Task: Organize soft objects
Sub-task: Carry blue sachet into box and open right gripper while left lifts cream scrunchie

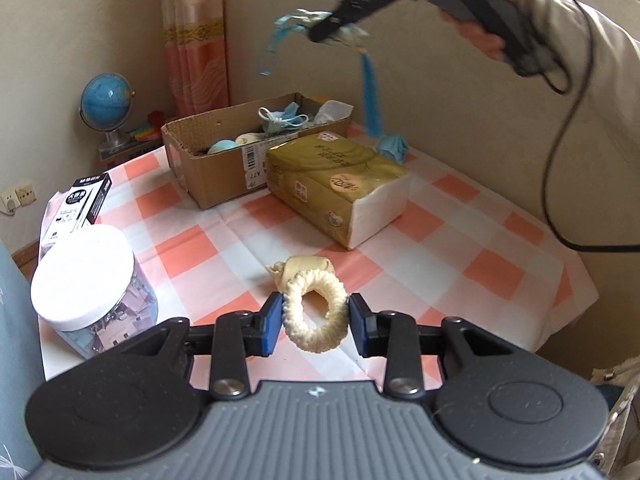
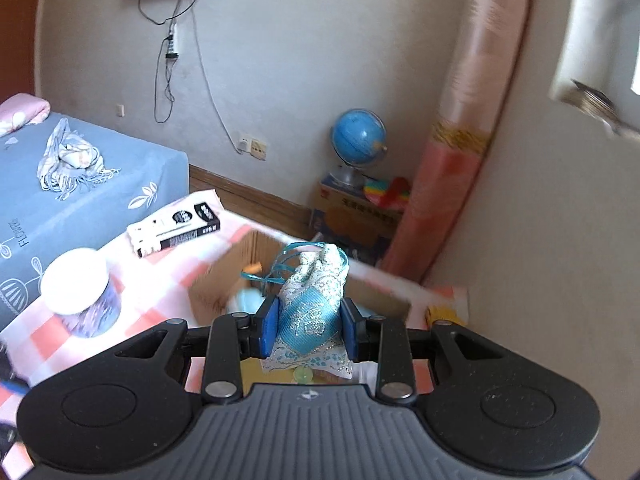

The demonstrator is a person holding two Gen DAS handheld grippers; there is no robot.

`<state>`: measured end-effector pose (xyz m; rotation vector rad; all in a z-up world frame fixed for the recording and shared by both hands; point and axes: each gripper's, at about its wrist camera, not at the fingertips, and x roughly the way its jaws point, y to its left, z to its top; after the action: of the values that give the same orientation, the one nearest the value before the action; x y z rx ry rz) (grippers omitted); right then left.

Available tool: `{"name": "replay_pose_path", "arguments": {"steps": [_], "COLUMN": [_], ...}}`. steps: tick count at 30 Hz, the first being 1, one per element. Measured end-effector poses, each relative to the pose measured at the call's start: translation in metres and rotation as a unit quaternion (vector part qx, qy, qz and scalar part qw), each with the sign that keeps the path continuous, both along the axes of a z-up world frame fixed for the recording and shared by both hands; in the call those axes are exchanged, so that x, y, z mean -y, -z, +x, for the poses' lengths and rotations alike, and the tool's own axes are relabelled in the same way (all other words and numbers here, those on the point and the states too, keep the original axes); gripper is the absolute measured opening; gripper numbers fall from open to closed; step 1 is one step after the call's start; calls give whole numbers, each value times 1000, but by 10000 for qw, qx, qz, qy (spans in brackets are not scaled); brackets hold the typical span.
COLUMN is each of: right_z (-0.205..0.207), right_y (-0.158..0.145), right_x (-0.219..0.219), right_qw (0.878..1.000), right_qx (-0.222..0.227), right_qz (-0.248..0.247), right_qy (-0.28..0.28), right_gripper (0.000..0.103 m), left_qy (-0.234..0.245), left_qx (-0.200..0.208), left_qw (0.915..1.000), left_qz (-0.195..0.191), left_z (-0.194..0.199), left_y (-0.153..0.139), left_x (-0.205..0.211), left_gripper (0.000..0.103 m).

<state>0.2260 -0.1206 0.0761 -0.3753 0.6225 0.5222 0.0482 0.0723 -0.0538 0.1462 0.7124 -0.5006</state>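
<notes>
On the far left of the checked tablecloth (image 1: 460,240) stands a clear jar with a white lid (image 1: 82,276), and behind it lies a black-and-white carton (image 1: 80,204). Beyond the table's corner a blue globe (image 1: 106,106) sits on a low stand.

Further right, an open cardboard box (image 1: 224,160) rests on the cloth; inside it are blue face masks (image 1: 284,118), a pale blue round item and something white, too small to tell apart. Touching the box's right front corner lies a gold-wrapped tissue pack (image 1: 340,184), with a crumpled blue mask (image 1: 392,148) just behind it.

In the middle foreground the left gripper (image 1: 316,320) is closed on a cream scrunchie (image 1: 314,316) — its blue pads (image 1: 272,322) press both sides of the ring, which hangs above the cloth with its bow end pointing away.

Up at the right, a person's hand (image 1: 488,12) carries the right gripper (image 2: 308,328) high over the table. It is clamped on a blue-and-silver sachet pouch (image 2: 310,312), held between the pads with the tied neck and teal ribbon (image 2: 280,268) pointing away. In the left wrist view a blue tassel (image 1: 370,96) dangles from it. In the right wrist view the pouch hangs over the open box, whose outline is blurred.
</notes>
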Motion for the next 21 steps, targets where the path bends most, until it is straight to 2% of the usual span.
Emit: {"name": "replay_pose_path", "arguments": {"steps": [8, 14, 16, 18, 21], "right_z": [60, 84, 86, 86, 80], "right_y": [1, 39, 54, 68, 76], "right_x": [-40, -52, -53, -52, -44], "right_qw": [9994, 9991, 9988, 9985, 9988], "right_qx": [131, 26, -108, -290, -344], "right_qz": [56, -63, -182, -301, -288], "right_qy": [-311, -417, -433, -360, -208], "right_gripper": [37, 37, 43, 63, 73], "left_qy": [-211, -393, -414, -408, -373], "left_qx": [-26, -116, -146, -154, -180], "left_qw": [9998, 9991, 9990, 9990, 9991], "left_qz": [23, 56, 59, 67, 66], "left_z": [9, 14, 15, 17, 19], "left_y": [2, 6, 6, 6, 7], "left_x": [-3, -7, -8, -8, -7], "left_gripper": [34, 34, 34, 34, 34]}}
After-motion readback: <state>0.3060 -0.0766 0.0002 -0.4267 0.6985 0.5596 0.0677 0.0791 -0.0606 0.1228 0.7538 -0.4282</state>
